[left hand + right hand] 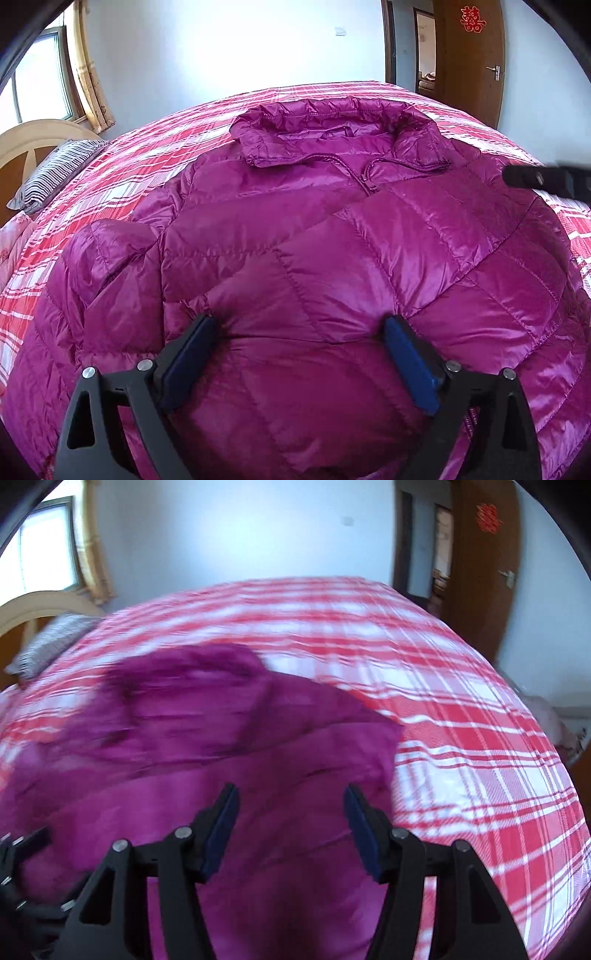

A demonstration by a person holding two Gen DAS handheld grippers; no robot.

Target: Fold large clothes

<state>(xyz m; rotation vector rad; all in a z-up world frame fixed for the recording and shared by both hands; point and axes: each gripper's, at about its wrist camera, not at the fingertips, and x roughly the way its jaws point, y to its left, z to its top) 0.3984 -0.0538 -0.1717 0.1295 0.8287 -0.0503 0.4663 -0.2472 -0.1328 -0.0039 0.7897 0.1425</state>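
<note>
Both claws, left claw (299, 325) and right claw (290, 794), gape empty over the magenta jacket (314, 229) on the plaid bed (147, 158).

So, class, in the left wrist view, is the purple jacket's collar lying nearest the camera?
No, the jacket lies with its collar at the far end.

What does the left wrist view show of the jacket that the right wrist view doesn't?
Only the left wrist view: the purple down jacket's collar and zipper, sharply, a sleeve folded at its left, and the right gripper's tip entering at the right edge. Only the right wrist view: the jacket's right edge against bare plaid bedsheet, though blurred. Both: the jacket on the bed, the striped pillow, the wooden door, and each view's own gripper, left and right, open above the fabric.
</note>
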